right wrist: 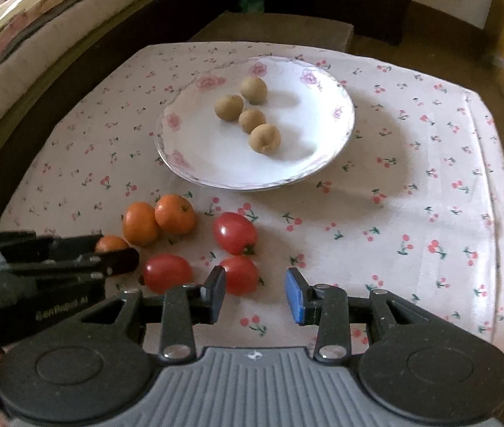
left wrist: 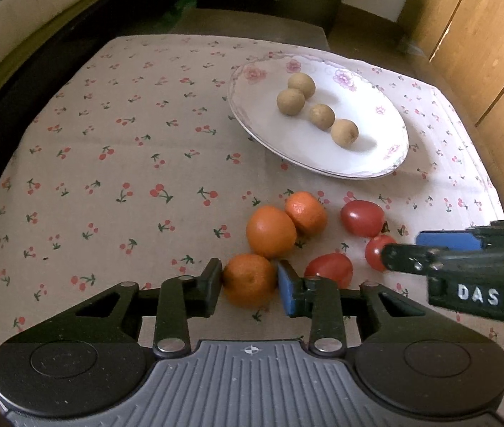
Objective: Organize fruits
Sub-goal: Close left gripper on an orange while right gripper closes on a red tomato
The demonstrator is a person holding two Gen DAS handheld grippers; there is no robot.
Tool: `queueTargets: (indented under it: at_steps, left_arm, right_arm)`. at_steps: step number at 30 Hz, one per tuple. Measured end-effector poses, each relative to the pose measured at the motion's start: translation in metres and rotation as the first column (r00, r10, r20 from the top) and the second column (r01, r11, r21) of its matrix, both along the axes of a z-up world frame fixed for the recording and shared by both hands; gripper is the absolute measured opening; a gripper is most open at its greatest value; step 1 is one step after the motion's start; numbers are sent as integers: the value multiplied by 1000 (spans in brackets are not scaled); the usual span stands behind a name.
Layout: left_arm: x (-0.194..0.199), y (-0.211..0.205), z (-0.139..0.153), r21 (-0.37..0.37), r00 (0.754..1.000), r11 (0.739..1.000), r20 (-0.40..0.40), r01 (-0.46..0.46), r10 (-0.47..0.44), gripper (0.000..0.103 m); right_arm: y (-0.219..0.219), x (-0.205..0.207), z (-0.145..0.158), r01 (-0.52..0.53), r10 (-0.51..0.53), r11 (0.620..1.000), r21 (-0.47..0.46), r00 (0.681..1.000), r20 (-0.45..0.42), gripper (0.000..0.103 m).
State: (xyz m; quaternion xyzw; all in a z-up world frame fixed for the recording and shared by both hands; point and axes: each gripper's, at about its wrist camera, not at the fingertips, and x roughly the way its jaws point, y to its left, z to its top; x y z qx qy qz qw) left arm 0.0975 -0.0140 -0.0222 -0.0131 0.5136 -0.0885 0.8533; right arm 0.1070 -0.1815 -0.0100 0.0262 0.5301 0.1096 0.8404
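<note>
Three oranges lie on the cherry-print cloth. My left gripper [left wrist: 250,284] is shut on the nearest orange [left wrist: 249,279], its pads touching both sides; that orange also shows in the right wrist view [right wrist: 110,243], mostly hidden behind the left gripper [right wrist: 116,259]. The other two oranges [left wrist: 271,231] [left wrist: 305,212] touch each other. Three red tomatoes [left wrist: 362,217] [left wrist: 329,268] [left wrist: 376,251] lie to their right. My right gripper [right wrist: 256,293] is open and empty, its left finger beside the nearest tomato [right wrist: 239,274]. A white flowered plate [right wrist: 209,163] holds several small brown fruits [right wrist: 264,138].
The cloth covers a small table [left wrist: 127,163] with free room on its left half and far right [right wrist: 430,213]. A bed edge [right wrist: 20,71] runs along the left. A dark cabinet [left wrist: 269,0] and wooden doors [left wrist: 483,35] stand behind.
</note>
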Motion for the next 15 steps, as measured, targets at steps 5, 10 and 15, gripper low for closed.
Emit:
queueTargets:
  at_steps: [5,10,15]
  left_arm:
    - [0,0,-1,-3,1000,1000,-4,6,-6,42]
    - [0,-2,-1,-1,1000,1000,-3,9,-9,42]
    - [1,-2,-4,-6,1000,1000,-15,11,-11,43]
  right_arm:
    - [8,8,-6,-15,14,1000,-5,1000,-10,38]
    - [13,11,-14,-34,33,999,-28,999,-18,38]
    - [15,8,-14,-49,49,998,-43,999,-10,37]
